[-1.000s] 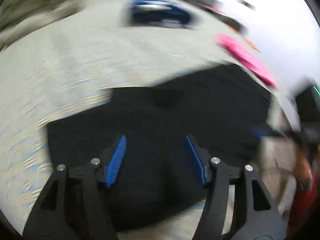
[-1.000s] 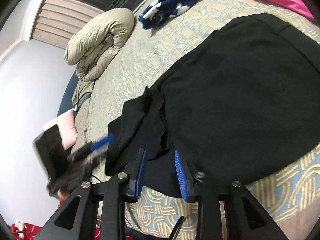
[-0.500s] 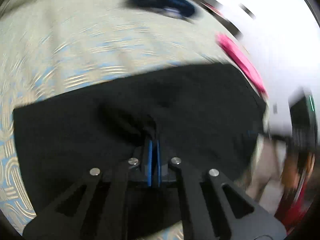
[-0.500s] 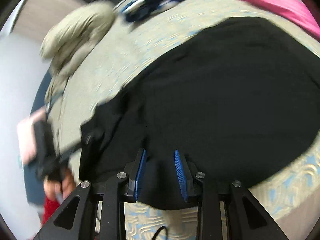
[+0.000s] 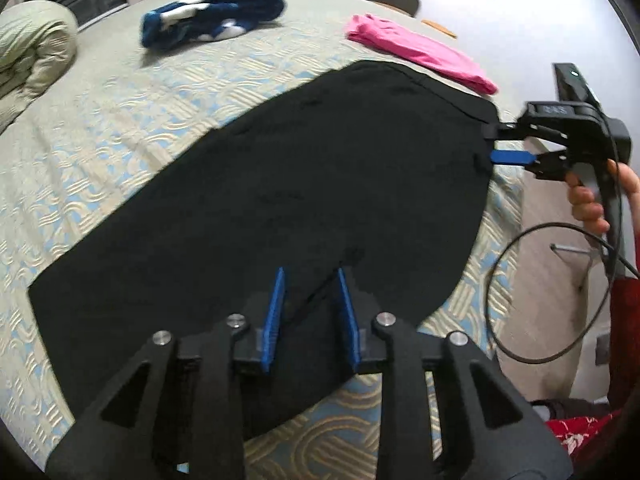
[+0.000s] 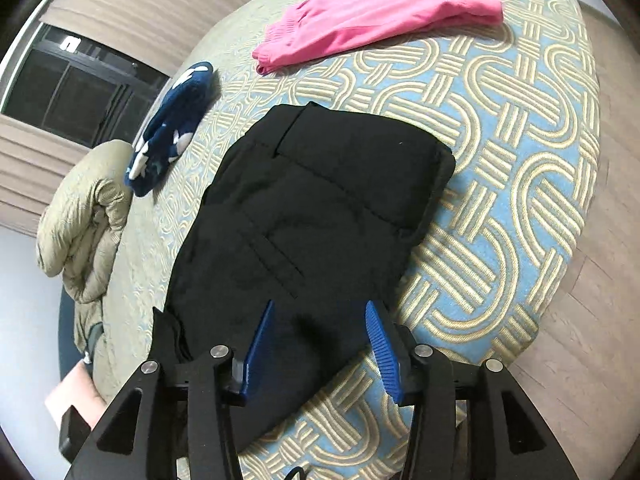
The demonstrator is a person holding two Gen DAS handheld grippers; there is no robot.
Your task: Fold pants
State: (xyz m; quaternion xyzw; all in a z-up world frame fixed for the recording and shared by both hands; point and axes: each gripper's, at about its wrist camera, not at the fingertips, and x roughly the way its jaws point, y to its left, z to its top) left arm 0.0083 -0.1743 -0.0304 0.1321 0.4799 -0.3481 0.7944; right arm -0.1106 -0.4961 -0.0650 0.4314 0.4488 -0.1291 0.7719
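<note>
A bed (image 6: 520,128) with a blue-and-gold patterned cover stands on wood-look floor (image 6: 580,380) beside a dark window (image 6: 68,92).

Two fisheye views from your handheld grippers, both angled steeply down at the bed (image 5: 120,128).

Your left camera looked close along its fingers across the black pants (image 5: 300,184) toward the far bed corner, catching your right gripper (image 5: 496,145) at frame right. Your right camera looked lengthwise up the pants (image 6: 320,208) toward a window (image 6: 76,92). Both shared the pants, pink garment (image 5: 416,52) (image 6: 380,12), navy garment (image 5: 212,16) (image 6: 172,120) and rolled quilt (image 5: 32,52) (image 6: 84,220).
</note>
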